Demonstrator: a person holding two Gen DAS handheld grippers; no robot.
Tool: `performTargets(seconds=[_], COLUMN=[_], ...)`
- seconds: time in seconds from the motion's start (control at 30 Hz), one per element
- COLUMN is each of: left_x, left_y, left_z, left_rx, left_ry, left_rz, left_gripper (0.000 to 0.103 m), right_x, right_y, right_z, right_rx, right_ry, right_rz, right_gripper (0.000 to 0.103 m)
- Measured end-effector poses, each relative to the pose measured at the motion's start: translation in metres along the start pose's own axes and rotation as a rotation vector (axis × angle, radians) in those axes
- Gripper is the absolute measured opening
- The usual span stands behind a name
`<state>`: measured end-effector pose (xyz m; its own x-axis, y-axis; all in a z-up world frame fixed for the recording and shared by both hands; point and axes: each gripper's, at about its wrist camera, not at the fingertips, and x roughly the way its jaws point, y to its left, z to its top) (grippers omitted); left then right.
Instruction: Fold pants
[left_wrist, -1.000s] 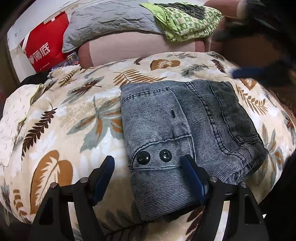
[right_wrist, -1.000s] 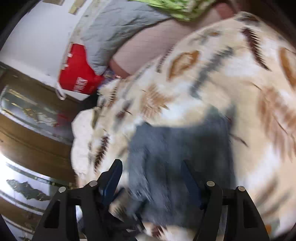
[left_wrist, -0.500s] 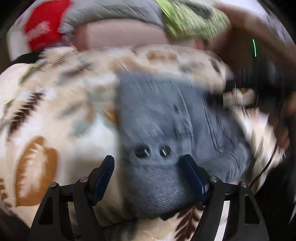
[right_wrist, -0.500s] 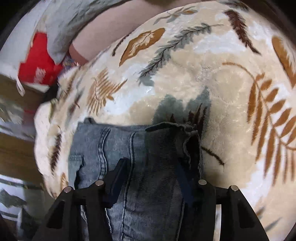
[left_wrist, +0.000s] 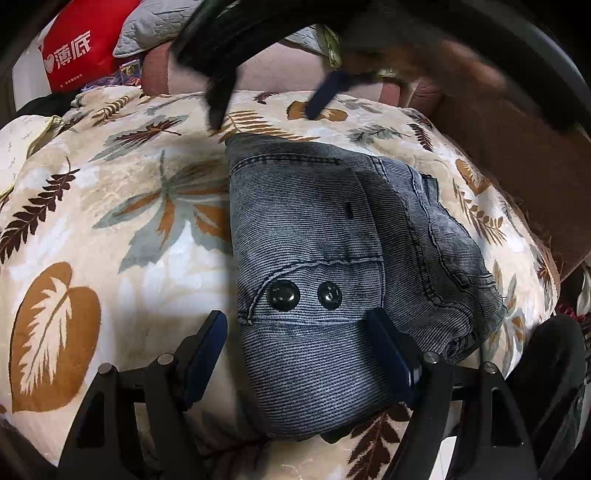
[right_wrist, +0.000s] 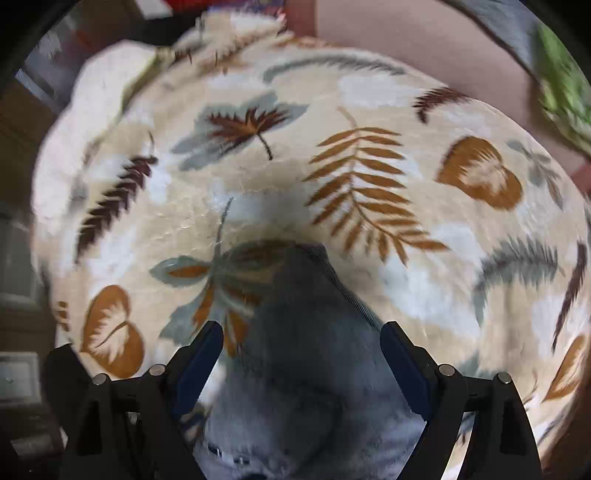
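Observation:
Grey-blue denim pants (left_wrist: 325, 236) lie folded into a compact rectangle on a leaf-patterned blanket (left_wrist: 110, 229), two black buttons facing up near me. My left gripper (left_wrist: 297, 325) stands open astride the near end of the pants, its left finger over the blanket and its right finger over the denim. My right gripper (left_wrist: 269, 107) shows blurred above the pants' far edge. In the right wrist view that gripper (right_wrist: 303, 332) points straight down with its jaws opening; a corner of the pants (right_wrist: 295, 387) lies below the gap, not pinched.
Behind the blanket stand a red bag with white lettering (left_wrist: 77, 48), a grey quilted pillow (left_wrist: 155, 26) and a pink cushion (left_wrist: 273, 77). A brown sofa edge (left_wrist: 517, 147) runs along the right. Green patterned cloth (right_wrist: 561, 92) lies at the back.
My right gripper has swung from the pants' dark folded edge to their far corner, turned downward, and its jaws have widened. The left gripper has stayed at the near end.

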<state>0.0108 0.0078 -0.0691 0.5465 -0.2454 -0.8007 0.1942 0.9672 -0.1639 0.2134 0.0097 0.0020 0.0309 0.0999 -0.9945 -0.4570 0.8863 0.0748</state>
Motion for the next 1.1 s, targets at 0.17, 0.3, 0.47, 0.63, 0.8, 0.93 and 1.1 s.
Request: performTargets(seconds=[0.17, 0.3, 0.47, 0.63, 0.8, 0.93, 1.1], left_x=[0.001, 0.002, 0.002, 0.002, 0.002, 0.0, -0.026], left_y=[0.002, 0.003, 0.002, 0.002, 0.005, 0.007, 0.014], left_z=[-0.001, -0.001, -0.003, -0.005, -0.005, -0.005, 0.002], left_rx=[-0.008, -0.014, -0.018, -0.027, -0.052, -0.085, -0.132], left_ry=[0.002, 0.002, -0.003, -0.012, -0.018, -0.013, -0.056], left_rz=[-0.02, -0.027, -0.027, -0.021, -0.021, -0.035, -0.022], left_gripper=[0.081, 0.081, 0.081, 0.082, 0.084, 0.085, 0.085], right_x=[0.049, 0.049, 0.028, -0.02, -0.037, 0.015, -0.034], right_y=[0.001, -0.039, -0.063, -0.081, -0.079, -0.1, -0.086], right_z=[0.016, 0.017, 0.001, -0.027, -0.096, -0.13, -0.155], right_rx=[-0.007, 0.146, 0.257, 0.33, 0.309, 0.334, 0.318], right_ry=[0.174, 0.112, -0.055, -0.247, -0.28, -0.192, -0.369], right_rz=[-0.033, 0.006, 0.009, -0.077, 0.112, 0.058, 0.047], right_gripper=[0.056, 0.041, 0.059, 0.062, 0.068, 0.075, 0.075])
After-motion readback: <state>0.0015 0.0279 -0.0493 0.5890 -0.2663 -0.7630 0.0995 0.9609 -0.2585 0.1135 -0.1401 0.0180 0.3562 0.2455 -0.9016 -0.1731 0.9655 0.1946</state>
